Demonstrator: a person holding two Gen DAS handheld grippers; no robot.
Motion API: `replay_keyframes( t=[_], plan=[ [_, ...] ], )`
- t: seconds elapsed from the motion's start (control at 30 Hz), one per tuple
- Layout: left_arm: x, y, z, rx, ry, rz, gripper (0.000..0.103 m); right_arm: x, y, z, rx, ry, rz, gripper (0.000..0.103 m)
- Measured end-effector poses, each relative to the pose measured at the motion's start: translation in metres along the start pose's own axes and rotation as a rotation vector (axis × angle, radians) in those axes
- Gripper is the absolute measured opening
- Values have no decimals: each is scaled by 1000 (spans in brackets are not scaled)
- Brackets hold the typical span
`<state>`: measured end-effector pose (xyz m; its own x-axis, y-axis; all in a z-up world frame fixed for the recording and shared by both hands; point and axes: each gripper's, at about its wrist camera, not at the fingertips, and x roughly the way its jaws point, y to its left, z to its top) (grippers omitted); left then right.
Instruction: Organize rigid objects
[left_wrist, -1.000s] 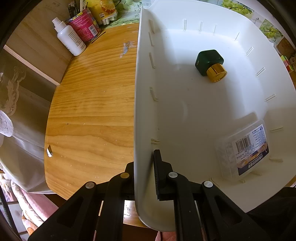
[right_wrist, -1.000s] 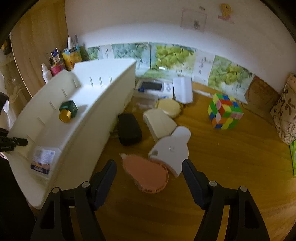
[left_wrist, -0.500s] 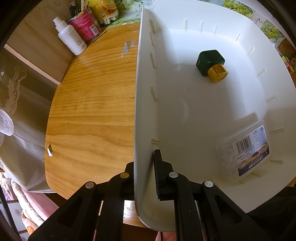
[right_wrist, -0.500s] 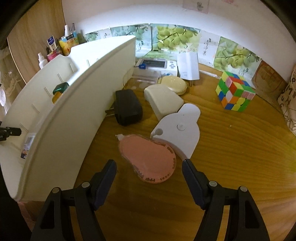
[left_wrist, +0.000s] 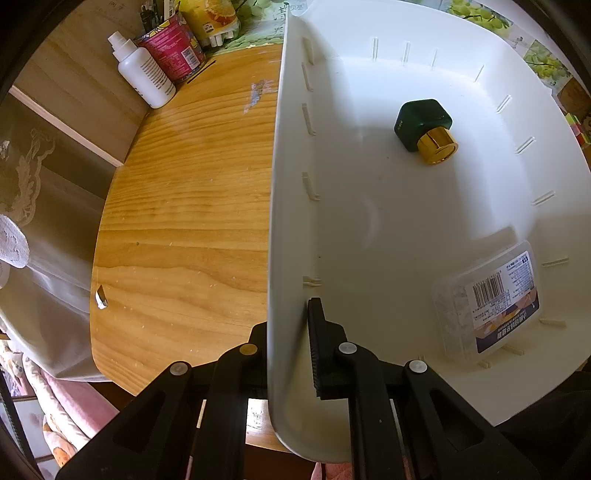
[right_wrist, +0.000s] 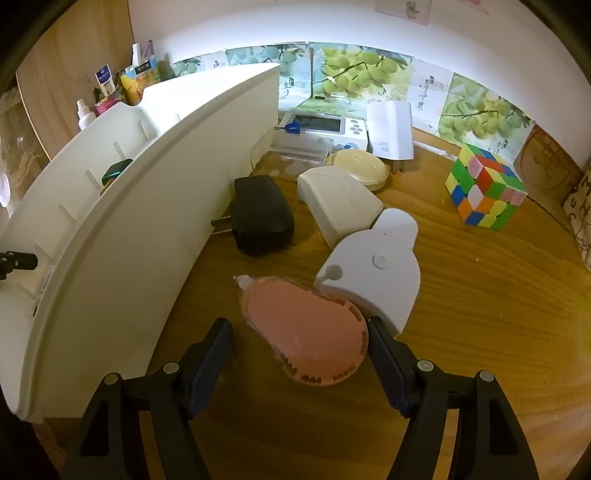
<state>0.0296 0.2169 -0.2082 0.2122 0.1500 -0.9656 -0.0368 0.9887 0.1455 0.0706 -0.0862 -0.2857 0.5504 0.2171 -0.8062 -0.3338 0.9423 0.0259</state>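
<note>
My left gripper (left_wrist: 291, 325) is shut on the near wall of a white plastic bin (left_wrist: 280, 206), one finger inside and one outside. Inside the bin lie a dark green bottle with a gold cap (left_wrist: 424, 127) and a clear labelled box (left_wrist: 487, 299). In the right wrist view the bin (right_wrist: 122, 258) stands on the left. My right gripper (right_wrist: 299, 332) is open, its fingers on either side of a pink teardrop-shaped tape dispenser (right_wrist: 306, 332) lying on the wooden table, without pressing it. A white dispenser of the same shape (right_wrist: 373, 266) overlaps the pink one's far right edge.
Beyond the dispensers lie a black charger (right_wrist: 260, 214), a white case (right_wrist: 338, 203), a cream round compact (right_wrist: 360, 168), a white display device (right_wrist: 321, 125) and a colour cube (right_wrist: 484, 184). A white spray bottle (left_wrist: 142, 72) and a red can (left_wrist: 171, 50) stand at the table's back left.
The right gripper has come down and closer to the pink dispenser, which now lies between its fingers. The left gripper and the bin have stayed put.
</note>
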Motion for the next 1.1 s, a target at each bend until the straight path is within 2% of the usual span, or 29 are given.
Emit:
replay_keyframes(
  t=[0.23, 0.33, 1.1],
  plan=[
    [0, 0, 0, 3, -1, 0, 13, 2, 1, 4, -7, 4, -5, 74],
    [0, 1, 0, 3, -1, 0, 13, 2, 0, 5, -4, 1, -4, 69],
    [4, -1, 1, 13, 4, -5, 12, -7, -3, -1, 8, 15, -19, 68]
  ],
)
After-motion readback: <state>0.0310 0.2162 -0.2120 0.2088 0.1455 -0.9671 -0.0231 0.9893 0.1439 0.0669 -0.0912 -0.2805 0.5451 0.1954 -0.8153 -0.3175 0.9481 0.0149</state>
